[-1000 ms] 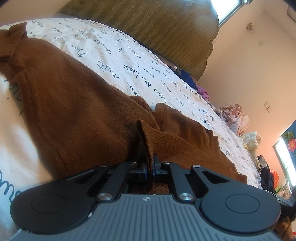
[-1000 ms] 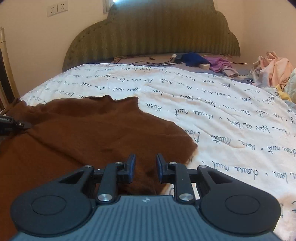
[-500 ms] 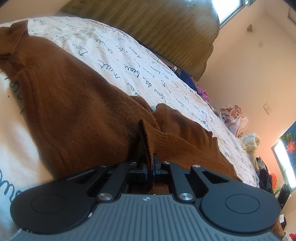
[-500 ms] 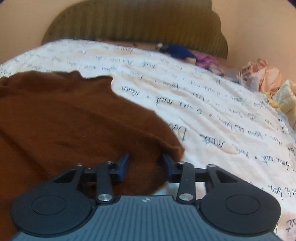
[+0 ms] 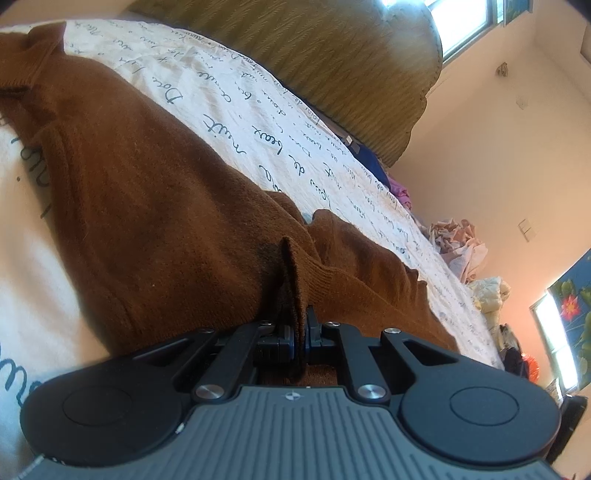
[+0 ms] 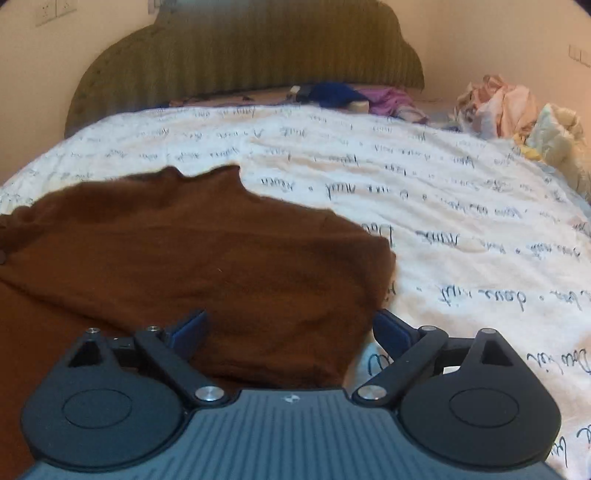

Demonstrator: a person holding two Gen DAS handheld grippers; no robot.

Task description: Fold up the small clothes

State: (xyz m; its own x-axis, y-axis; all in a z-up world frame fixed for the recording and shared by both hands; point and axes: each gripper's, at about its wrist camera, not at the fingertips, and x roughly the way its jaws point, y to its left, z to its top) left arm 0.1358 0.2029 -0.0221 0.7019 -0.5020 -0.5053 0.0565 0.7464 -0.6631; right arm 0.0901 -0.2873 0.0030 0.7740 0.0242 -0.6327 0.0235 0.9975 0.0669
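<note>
While the left gripper [image 5: 297, 328] is pinching a ribbed fold of the brown sweater [image 5: 155, 206], the right gripper [image 6: 290, 326] is standing spread wide, its jaws having just been opening, sweater cloth lying between them unpressed. The sweater is lying flat on the script-printed bedspread [image 6: 424, 177], headboard [image 6: 240, 55] beyond.

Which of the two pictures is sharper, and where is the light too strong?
Left wrist view: sharp, the brown sweater knit is clear, but the window is blown out white. Right wrist view: softer and dimmer, the writing on the bedspread looks smeared; both bend straight lines.
</note>
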